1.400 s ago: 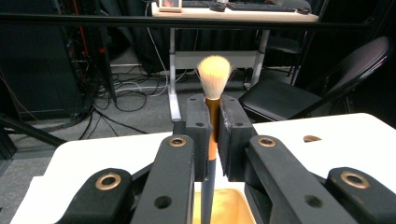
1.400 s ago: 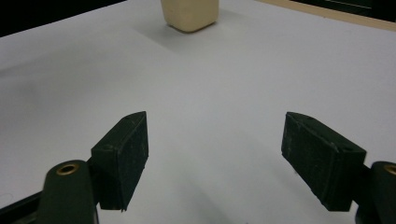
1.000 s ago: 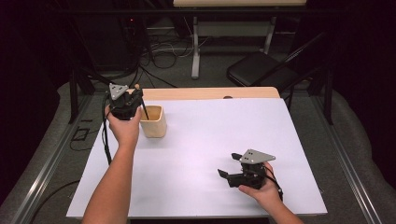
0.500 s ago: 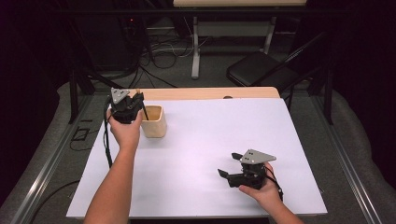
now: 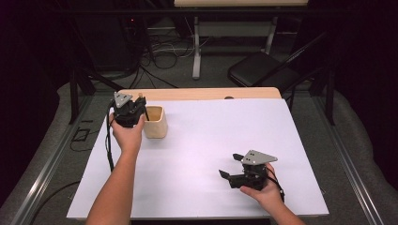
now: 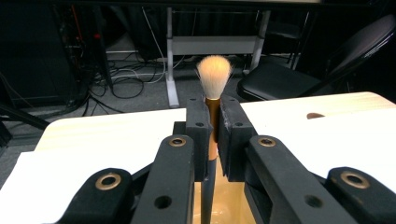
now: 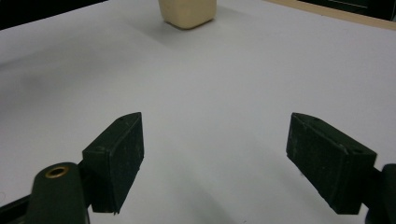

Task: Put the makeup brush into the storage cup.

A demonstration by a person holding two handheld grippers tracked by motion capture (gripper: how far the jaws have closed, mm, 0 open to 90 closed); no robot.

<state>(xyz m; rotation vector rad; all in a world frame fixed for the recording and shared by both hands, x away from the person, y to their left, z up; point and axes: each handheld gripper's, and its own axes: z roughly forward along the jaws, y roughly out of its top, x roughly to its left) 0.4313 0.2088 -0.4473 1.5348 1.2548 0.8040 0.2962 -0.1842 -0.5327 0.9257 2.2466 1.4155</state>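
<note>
My left gripper [image 5: 130, 108] is shut on a brush [image 6: 214, 70] with pale bristles and a gold ferrule, and holds it upright with the bristles up. The dark handle [image 5: 147, 114] reaches down into a cream cup [image 5: 156, 123] at the table's back left. In the left gripper view the pads [image 6: 198, 123] press on the ferrule from both sides, with the cup's inside [image 6: 233, 205] below. My right gripper [image 5: 230, 165] rests low over the white table near the front right, jaws open with nothing between them. In the right gripper view the gripper [image 7: 215, 154] faces the cup [image 7: 187, 11] from far off.
A white sheet [image 5: 216, 136] covers the table, and a bare wooden strip [image 5: 202, 93] runs along its back edge. Behind the table, a black chair [image 5: 263, 70] and loose cables [image 5: 159, 61] sit on the floor.
My left gripper has sunk a little with the brush, closer to the cup. The right gripper has not moved.
</note>
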